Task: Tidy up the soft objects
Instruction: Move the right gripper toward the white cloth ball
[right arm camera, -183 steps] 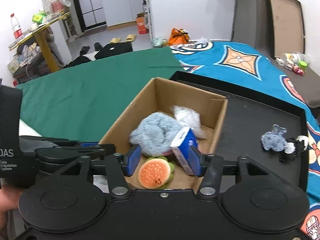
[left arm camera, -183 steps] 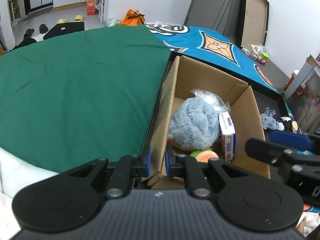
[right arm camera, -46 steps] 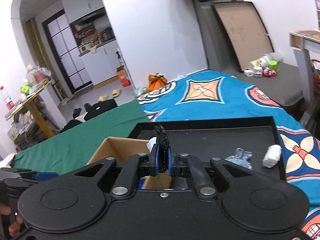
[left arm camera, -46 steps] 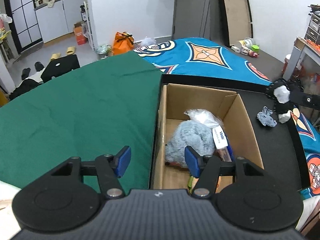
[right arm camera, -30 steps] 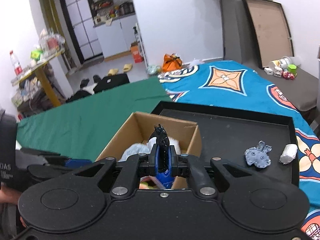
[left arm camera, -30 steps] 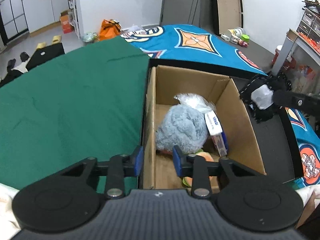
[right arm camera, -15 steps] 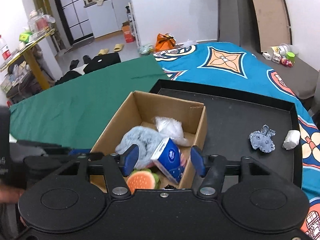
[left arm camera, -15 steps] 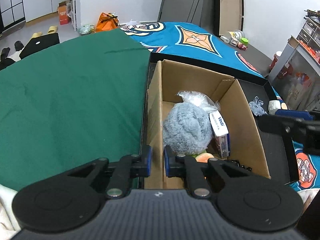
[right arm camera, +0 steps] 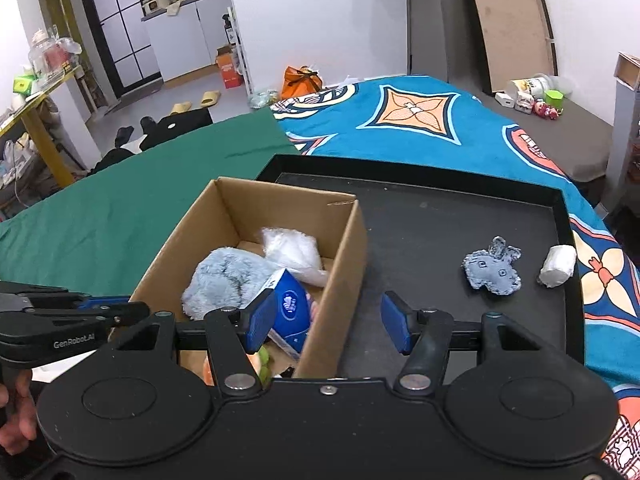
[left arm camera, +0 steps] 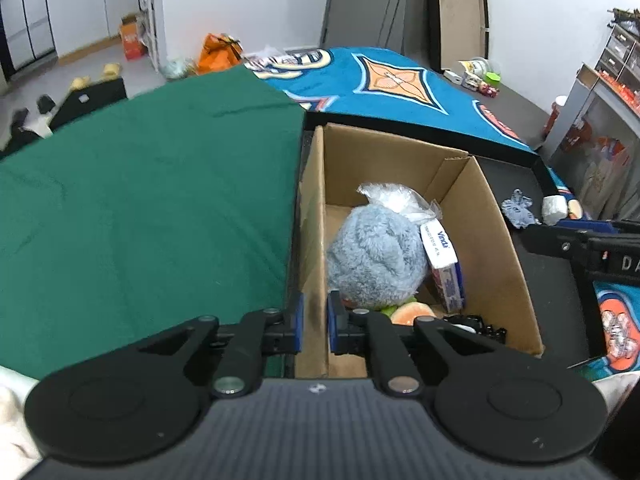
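Note:
My left gripper (left arm camera: 314,322) is shut on the near left wall of an open cardboard box (left arm camera: 480,208). Inside lie a grey-blue plush (left arm camera: 372,256), a clear bag (left arm camera: 394,198), a blue tissue pack (right arm camera: 290,308), a burger toy (left arm camera: 412,312) and a small black-and-white toy (left arm camera: 476,326). My right gripper (right arm camera: 328,320) is open over the box's near right corner, its pads clear of the cardboard (right arm camera: 348,248). To the right, a grey felt animal (right arm camera: 492,272) and a white roll (right arm camera: 558,266) lie on the black tray (right arm camera: 440,220).
A green cloth (left arm camera: 160,184) covers the surface left of the box, and a blue patterned cover (right arm camera: 420,120) lies behind the tray. A hand (right arm camera: 16,412) holds the left gripper's handle at the lower left.
My right gripper opened and the black-and-white toy it held now lies in the box. My left gripper closed on the box's left wall.

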Available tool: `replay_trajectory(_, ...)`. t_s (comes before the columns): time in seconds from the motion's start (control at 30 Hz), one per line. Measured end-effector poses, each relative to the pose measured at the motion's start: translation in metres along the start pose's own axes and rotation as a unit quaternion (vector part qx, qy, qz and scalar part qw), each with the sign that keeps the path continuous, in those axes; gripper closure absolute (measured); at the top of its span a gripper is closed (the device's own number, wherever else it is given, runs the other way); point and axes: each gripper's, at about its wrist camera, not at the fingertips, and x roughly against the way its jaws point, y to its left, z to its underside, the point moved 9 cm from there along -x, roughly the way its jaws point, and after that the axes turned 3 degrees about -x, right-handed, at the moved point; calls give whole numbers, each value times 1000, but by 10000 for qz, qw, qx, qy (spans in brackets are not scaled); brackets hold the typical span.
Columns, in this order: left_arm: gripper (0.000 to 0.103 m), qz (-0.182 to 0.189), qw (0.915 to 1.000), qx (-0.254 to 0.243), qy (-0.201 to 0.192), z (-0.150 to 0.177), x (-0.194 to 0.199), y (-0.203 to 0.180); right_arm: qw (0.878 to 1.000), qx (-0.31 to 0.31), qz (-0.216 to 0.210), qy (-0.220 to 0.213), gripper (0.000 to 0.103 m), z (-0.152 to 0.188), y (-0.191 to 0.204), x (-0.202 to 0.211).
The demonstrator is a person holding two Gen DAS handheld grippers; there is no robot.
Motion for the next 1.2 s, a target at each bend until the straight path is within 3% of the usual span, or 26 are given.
replay_trajectory(0.13,87,-326,9991,-266,-10,-4,4,-6,10000,-24,-24,-82,44,-3,-6,4)
replay_trajectory(0.27,72,-784,9960,-413,-74,-7,10,-7,9997,-131,-59,-205,44,-5,-16,9)
replay_trajectory(0.63,52,-1001,9946,-233,-114,-20,23,-20,9966,-638,-113,-499,40,-10,-54,13)
replay_trajectory(1.03,49,-1302,9908,-369,-103,-34,23,-47,9880,-1291,179,-828,40,-17,-112,5)
replay_trajectory(1.2,49,-1407,9894,-325,-133,-41,23,-52,9837,-1613,164,-776,41,-16,-132,-3)
